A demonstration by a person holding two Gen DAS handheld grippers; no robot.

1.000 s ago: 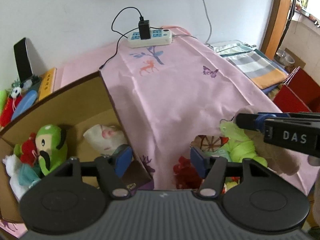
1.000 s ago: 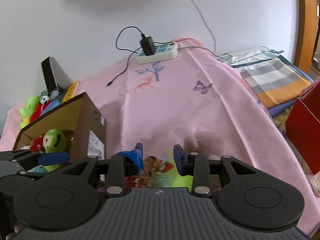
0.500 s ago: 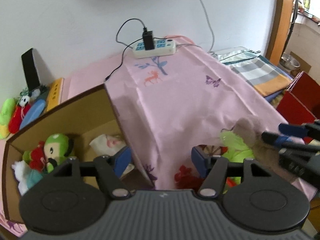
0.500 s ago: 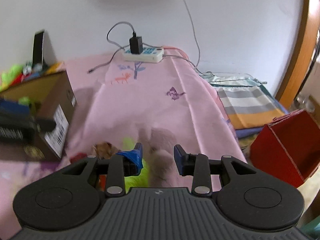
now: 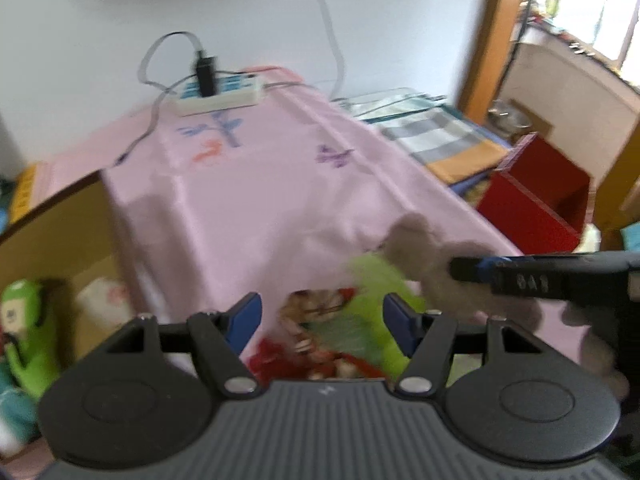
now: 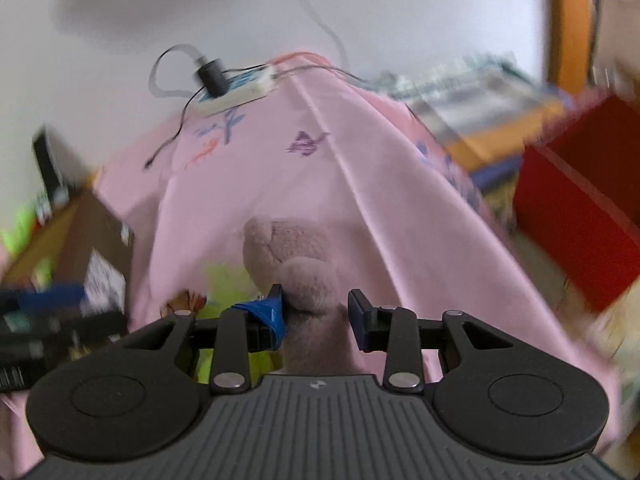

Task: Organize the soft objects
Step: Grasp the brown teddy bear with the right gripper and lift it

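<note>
Cardboard box (image 5: 60,236) at left on the cloth-covered desk (image 5: 248,184); power strip (image 5: 218,94) behind, by the wall; plush toys (image 5: 372,292) heaped right of the box.

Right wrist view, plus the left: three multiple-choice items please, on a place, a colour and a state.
1. Where on the pink cloth does the power strip lie? A far end; B middle; C near edge.
2. What colour is the plush between the right tongs? A green; B grey-brown; C red.
3. How do the left tongs stand? A shut on a toy; B shut empty; C open.
A: it lies by the wall. B: its fur is grey-brown. C: they stand wide apart, pressing nothing.
</note>
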